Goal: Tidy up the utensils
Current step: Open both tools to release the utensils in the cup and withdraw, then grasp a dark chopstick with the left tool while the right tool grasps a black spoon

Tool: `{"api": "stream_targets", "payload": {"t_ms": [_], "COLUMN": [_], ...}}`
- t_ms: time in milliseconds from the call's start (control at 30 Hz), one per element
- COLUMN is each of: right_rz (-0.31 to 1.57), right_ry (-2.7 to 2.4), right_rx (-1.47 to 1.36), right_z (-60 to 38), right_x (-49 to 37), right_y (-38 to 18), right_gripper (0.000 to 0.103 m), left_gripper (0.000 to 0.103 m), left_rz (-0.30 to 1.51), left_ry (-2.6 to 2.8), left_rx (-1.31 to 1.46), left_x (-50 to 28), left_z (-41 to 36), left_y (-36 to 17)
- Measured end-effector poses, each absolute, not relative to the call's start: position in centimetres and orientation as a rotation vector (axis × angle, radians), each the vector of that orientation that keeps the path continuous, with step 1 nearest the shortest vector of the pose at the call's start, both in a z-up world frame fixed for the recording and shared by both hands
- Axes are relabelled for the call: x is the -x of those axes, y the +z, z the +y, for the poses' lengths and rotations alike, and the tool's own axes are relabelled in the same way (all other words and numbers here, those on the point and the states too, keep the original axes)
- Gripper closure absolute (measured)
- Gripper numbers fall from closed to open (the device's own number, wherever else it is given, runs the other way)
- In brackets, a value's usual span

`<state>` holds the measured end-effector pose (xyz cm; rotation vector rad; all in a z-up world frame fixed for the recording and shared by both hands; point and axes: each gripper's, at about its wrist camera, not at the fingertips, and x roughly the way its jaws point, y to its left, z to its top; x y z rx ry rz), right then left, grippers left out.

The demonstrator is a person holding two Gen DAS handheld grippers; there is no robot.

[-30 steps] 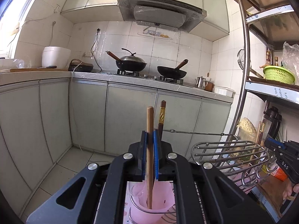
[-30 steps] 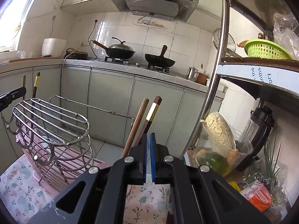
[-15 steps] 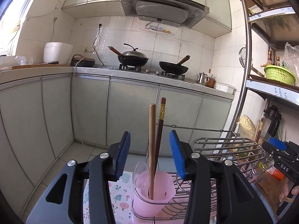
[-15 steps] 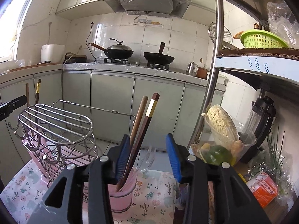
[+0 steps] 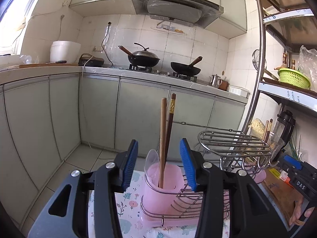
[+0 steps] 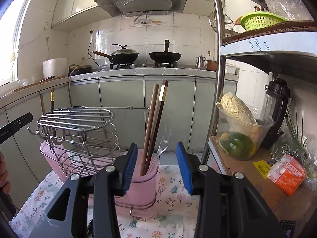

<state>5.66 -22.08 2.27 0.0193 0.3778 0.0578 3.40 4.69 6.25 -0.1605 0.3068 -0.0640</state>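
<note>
In the left wrist view a light wooden chopstick (image 5: 163,138) and a dark gold-banded chopstick (image 5: 170,127) stand upright in a pink cup (image 5: 164,186) at the left end of a wire rack (image 5: 233,144), beside a clear plastic spoon (image 5: 151,158). My left gripper (image 5: 159,166) is open and empty, just in front of that cup. In the right wrist view another wooden chopstick (image 6: 149,127) and dark chopstick (image 6: 157,125) lean in a second pink cup (image 6: 138,186) with a clear spoon (image 6: 164,142). My right gripper (image 6: 156,168) is open and empty before it.
The rack sits on a floral cloth (image 6: 174,198). A metal shelf post (image 6: 217,79) stands at the right, with a tub of vegetables (image 6: 239,132), a blender (image 6: 277,107) and an orange carton (image 6: 287,174). Kitchen cabinets (image 5: 99,111) lie behind.
Both grippers were shut on chopsticks a second ago; they opened, let the chopsticks stand in the pink cups, and pulled back and up a little.
</note>
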Motion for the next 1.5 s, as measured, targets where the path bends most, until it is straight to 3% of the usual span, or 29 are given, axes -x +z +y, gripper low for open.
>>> {"api": "stream_targets", "payload": {"t_ms": [833, 1500], "right_rz": [0.702, 0.912], "right_ry": [0.196, 0.233], "right_rx": [-0.073, -0.236], "right_z": [-18.5, -20.3], "right_x": [-3.0, -4.7], "right_y": [-7.7, -11.5], "right_gripper": [0.063, 0.063], "left_gripper": [0.059, 0.059], "left_rz": [0.654, 0.987], "left_ry": [-0.186, -0.258], "left_rx": [0.099, 0.060], "left_x": [-1.1, -2.8], "left_z": [1.5, -0.3], "left_y": [-1.8, -7.1]}}
